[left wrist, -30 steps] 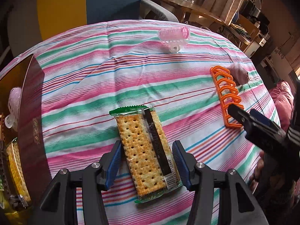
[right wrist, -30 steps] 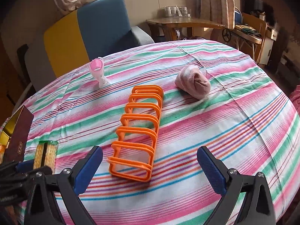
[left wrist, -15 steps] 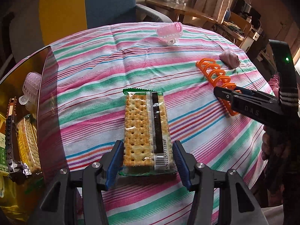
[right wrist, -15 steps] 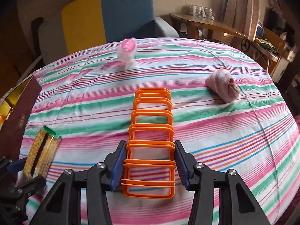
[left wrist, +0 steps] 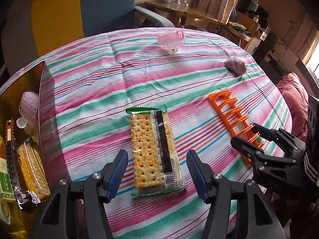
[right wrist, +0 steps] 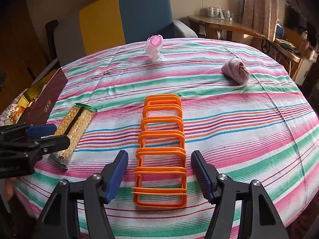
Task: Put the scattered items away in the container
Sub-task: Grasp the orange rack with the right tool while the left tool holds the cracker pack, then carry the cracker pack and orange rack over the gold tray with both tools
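Straddling the cracker packet [left wrist: 154, 151] at the lower centre of the left wrist view, the left gripper [left wrist: 157, 174] has its jaws wide, one blue pad on each long side of the packet and neither touching it. The packet lies flat on the striped tablecloth [left wrist: 119, 75], its barcode end nearest the camera. It looks light, and the clear wrapper is likely slick; the crackers inside would probably snap under a hard squeeze, so a gentle pinch across the narrow width, near the middle of its length, seems the safest hold.

In the right wrist view the right gripper [right wrist: 159, 174] is also spread wide, its pads flanking the near end of the orange plastic rack [right wrist: 161, 149] at the lower centre — no contact shows there either. The rack looks stiff, light and open-framed; closing across the two side rails should hold it, though thin loops may flex or slip on smooth plastic.

The container [left wrist: 22, 139] sits at the left edge of the left wrist view, already holding a pink roller, another cracker pack and other small things. A pink hair roller [left wrist: 171, 40] and a rolled sock [left wrist: 235, 65] lie loose toward the upper part of the frame — both soft or light, easy pickings by my reckoning.
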A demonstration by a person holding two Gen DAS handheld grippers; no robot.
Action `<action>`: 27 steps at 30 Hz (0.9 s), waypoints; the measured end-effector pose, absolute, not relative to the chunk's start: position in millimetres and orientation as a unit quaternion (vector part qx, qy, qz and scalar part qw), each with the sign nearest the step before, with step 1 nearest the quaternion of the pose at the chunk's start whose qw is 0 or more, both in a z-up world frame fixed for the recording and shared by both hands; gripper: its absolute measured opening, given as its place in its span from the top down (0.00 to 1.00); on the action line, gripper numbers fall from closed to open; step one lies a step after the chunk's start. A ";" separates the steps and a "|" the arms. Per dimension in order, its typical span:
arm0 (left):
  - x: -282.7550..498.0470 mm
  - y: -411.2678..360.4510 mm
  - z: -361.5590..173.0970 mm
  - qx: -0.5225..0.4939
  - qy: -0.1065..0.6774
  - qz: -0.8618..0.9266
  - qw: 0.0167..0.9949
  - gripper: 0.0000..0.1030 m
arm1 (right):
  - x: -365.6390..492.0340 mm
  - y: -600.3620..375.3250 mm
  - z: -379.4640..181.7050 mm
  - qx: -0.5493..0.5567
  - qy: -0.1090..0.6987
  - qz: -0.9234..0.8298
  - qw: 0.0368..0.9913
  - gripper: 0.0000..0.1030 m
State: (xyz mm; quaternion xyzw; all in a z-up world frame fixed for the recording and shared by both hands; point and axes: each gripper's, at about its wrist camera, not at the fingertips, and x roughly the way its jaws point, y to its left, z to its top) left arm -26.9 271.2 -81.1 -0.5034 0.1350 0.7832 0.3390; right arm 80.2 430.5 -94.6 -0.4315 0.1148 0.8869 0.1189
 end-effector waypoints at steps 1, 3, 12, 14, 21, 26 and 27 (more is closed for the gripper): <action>-28.7 272.7 -82.8 -0.507 0.135 0.781 0.338 0.40 | 79.8 430.1 -94.8 -0.430 0.113 0.887 0.121 0.33; -32.4 274.3 -88.8 -0.520 0.131 0.776 0.333 0.40 | 78.3 430.0 -95.3 -0.428 0.112 0.888 0.125 0.30; -25.8 279.9 -98.8 -0.504 0.147 0.795 0.305 0.38 | 71.4 432.9 -98.7 -0.427 0.112 0.887 0.136 0.28; -24.0 281.7 -99.4 -0.499 0.150 0.800 0.298 0.37 | 69.2 429.9 -100.0 -0.432 0.096 0.886 0.140 0.28; -23.2 280.7 -99.5 -0.494 0.145 0.805 0.296 0.36 | 70.8 425.5 -98.9 -0.428 0.071 0.886 0.163 0.52; -21.9 273.1 -96.9 -0.491 0.136 0.812 0.285 0.51 | 76.9 422.2 -97.6 -0.424 0.087 0.887 0.162 0.52; -21.7 271.1 -96.5 -0.491 0.134 0.813 0.284 0.52 | 78.5 421.2 -97.1 -0.424 0.092 0.887 0.158 0.52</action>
